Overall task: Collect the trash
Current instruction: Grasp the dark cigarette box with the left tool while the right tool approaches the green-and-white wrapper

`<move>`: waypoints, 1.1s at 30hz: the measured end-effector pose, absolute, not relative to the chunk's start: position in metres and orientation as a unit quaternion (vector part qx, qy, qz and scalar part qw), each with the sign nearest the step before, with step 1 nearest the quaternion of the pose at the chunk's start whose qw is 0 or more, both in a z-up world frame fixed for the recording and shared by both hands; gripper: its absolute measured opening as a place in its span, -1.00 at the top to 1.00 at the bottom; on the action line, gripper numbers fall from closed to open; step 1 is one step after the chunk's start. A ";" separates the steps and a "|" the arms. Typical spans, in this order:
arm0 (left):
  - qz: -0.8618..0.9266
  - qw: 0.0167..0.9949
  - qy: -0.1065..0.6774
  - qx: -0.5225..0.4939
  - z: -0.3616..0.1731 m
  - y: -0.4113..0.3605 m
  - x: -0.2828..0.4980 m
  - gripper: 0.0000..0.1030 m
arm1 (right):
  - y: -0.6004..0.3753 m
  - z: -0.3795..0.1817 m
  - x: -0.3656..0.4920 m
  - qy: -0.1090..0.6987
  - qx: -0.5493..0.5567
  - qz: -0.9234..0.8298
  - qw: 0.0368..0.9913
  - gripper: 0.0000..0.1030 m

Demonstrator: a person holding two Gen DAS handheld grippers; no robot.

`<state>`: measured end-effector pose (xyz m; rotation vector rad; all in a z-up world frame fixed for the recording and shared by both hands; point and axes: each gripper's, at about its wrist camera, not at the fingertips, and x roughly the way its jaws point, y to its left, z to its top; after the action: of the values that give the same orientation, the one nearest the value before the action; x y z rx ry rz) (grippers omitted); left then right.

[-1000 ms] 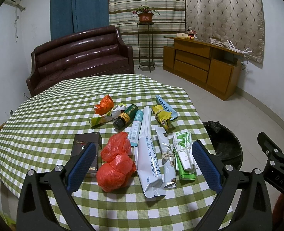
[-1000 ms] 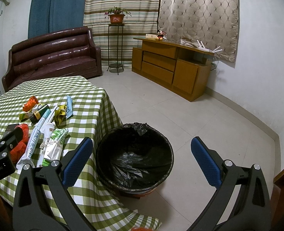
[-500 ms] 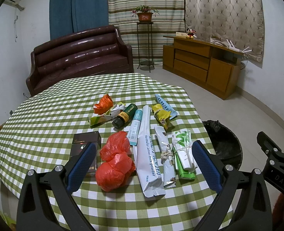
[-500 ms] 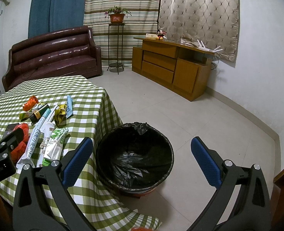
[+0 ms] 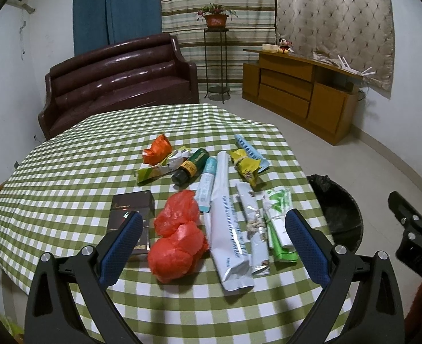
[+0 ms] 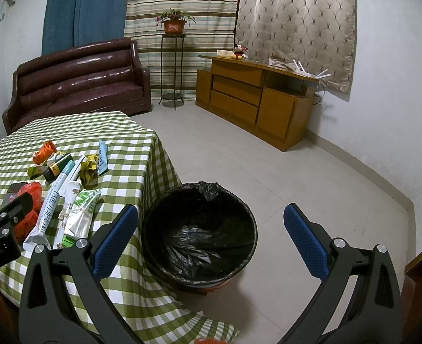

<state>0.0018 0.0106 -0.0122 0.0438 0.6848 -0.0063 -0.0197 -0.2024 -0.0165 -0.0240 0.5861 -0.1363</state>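
Observation:
Trash lies on the green checked table (image 5: pixel 67 177): a red plastic bag (image 5: pixel 178 238), a long white milk powder pouch (image 5: pixel 228 229), a silver wrapper (image 5: pixel 253 229), a green and white packet (image 5: pixel 278 218), a dark box (image 5: pixel 132 209), a dark bottle (image 5: pixel 190 166), a yellow wrapper (image 5: pixel 246 167) and an orange wrapper (image 5: pixel 157 152). My left gripper (image 5: pixel 213 246) is open and empty above the near pile. My right gripper (image 6: pixel 211 246) is open and empty above the black-lined bin (image 6: pixel 199 229) on the floor beside the table.
A brown sofa (image 5: pixel 119 83) stands behind the table. A wooden cabinet (image 6: pixel 253 97) and a plant stand (image 6: pixel 173 66) are along the far wall. Bare tiled floor (image 6: pixel 296 177) lies right of the bin. The tablecloth (image 6: pixel 142 292) hangs next to the bin.
The left gripper view has shifted very slightly; the trash sits a touch lower and left in frame. The right gripper has not visibly moved. Both stay open.

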 end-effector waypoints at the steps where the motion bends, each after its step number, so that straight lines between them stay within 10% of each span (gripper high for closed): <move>1: -0.001 0.941 0.338 0.020 -0.014 0.014 0.001 -0.88 | -0.202 -0.017 -0.020 0.288 -0.012 -0.067 0.955 -0.93; 10: 0.022 0.936 0.350 0.007 -0.019 0.051 0.001 -0.88 | -0.191 -0.025 -0.012 0.310 -0.010 -0.052 0.949 -0.58; 33: 0.060 0.920 0.387 -0.014 -0.038 0.122 0.022 -0.87 | -0.139 -0.032 0.018 0.327 -0.026 -0.004 0.945 -0.55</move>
<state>0.0223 0.1224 -0.0379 -0.0289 0.7945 0.1239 0.0177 -0.1393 -0.0325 -0.0532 0.6665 -0.0079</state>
